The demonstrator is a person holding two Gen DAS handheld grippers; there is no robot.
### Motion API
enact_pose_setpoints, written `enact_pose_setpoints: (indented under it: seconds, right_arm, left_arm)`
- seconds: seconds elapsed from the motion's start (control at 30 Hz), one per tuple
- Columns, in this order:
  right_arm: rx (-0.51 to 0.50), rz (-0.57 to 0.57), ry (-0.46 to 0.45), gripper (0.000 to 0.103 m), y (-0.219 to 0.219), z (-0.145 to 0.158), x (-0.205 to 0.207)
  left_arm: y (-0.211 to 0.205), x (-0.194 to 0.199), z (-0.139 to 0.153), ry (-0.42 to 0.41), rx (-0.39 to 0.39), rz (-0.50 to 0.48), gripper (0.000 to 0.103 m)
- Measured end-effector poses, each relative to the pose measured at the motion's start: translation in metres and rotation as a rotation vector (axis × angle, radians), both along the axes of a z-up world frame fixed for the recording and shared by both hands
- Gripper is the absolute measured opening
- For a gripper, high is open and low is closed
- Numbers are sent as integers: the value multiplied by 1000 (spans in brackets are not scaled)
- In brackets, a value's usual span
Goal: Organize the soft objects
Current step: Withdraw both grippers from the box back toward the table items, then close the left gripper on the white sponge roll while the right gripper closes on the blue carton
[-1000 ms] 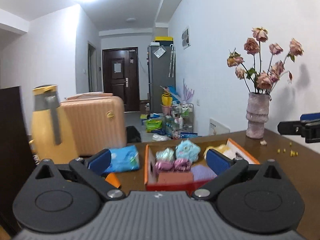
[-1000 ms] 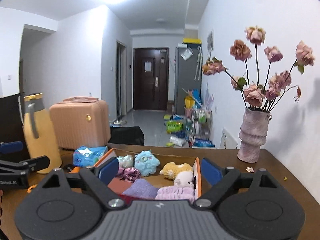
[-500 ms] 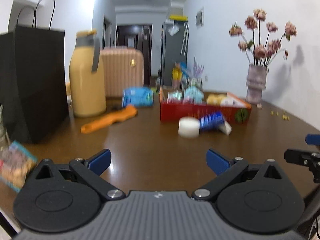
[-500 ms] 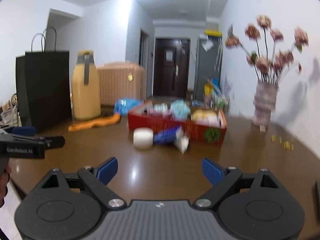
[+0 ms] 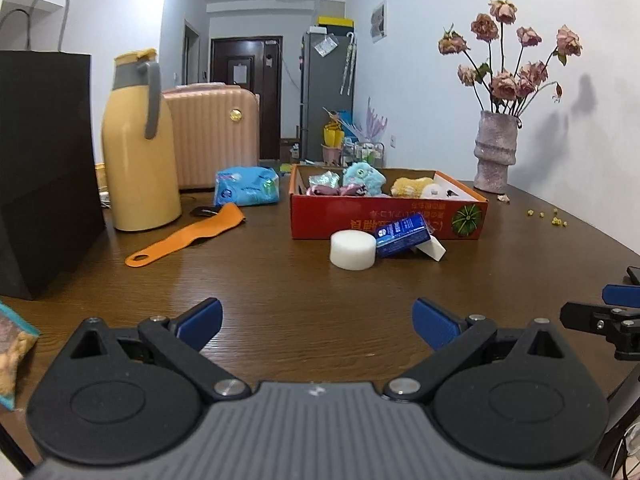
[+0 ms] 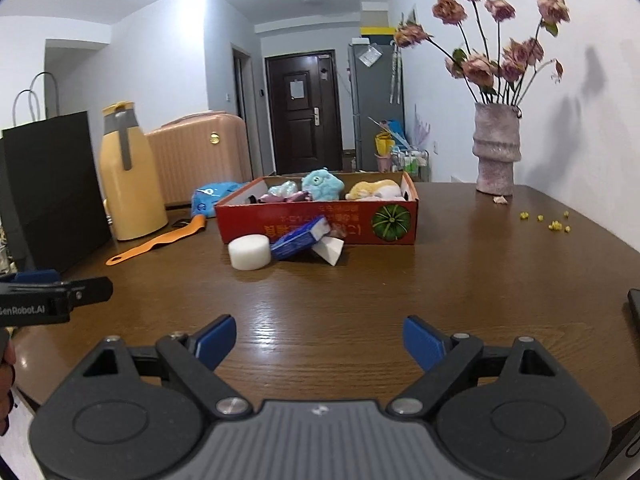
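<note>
A red cardboard box [image 5: 388, 216] [image 6: 320, 222] stands on the far half of the brown table and holds several soft toys, among them a teal plush [image 5: 362, 176] [image 6: 322, 184] and a yellow plush [image 5: 410, 186] [image 6: 370, 190]. In front of the box lie a white round sponge [image 5: 353, 249] [image 6: 249, 252], a blue packet [image 5: 402, 236] [image 6: 298, 240] and a white wedge sponge [image 5: 434, 249] [image 6: 330, 248]. My left gripper [image 5: 316, 322] is open and empty, low over the near table. My right gripper [image 6: 318, 340] is likewise open and empty, well short of the sponges.
A black paper bag [image 5: 40, 168], a yellow thermos jug [image 5: 138, 148], an orange strap [image 5: 188, 234] and a blue tissue pack [image 5: 246, 186] stand at the left. A vase of dried roses [image 5: 496, 152] and yellow crumbs [image 5: 548, 216] are at the right. A snack packet [image 5: 12, 344] lies near left.
Both grippers have pulled back from over the box and sunk toward the near table. The box now looks far off, and the sponges and blue packet have come into view.
</note>
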State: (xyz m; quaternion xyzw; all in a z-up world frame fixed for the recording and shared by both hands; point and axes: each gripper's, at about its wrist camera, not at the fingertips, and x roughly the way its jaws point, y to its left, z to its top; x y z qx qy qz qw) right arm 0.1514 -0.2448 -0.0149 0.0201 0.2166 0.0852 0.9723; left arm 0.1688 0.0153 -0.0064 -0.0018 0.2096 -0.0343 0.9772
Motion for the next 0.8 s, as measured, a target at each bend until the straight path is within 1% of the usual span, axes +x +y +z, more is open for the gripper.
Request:
enact_pose_setpoints:
  seconds: [0.13,0.3,0.4,0.5,0.53,0.6,0.73,0.77,0.8]
  right_arm:
    - [5,8,16,88,-1,-2,23]
    - [-6,38,24,86,5,1,62]
    - [-23,57,10,86,11,4,90]
    - [-32,60,8,85,15,7,121]
    - [-27,64,3,84,16,10,133]
    - [-10,91,-3,84,19,12,154]
    - [29,109,27,83,26,9,209]
    - [50,108,44,83,26,6,221]
    - [76,105,65,81,27,3,234]
  left_arm:
    - [-5,22,-5,21,-5,-19,103]
    - [-8,64,-6,31,-26,-50,103]
    - [-11,97,-7,28,-12,-65,103]
    - [-17,133,-13,55,41,-109,103]
    - [-19,146,-15,55,61,-117,103]
    - [-22,165,-20,62,75,-152,103]
    - [-27,207,-33,123,44,-208,102]
    - [-28,218,-37,140,34,-211,100]
    - [-29,225,-39,150,31,-210,97]
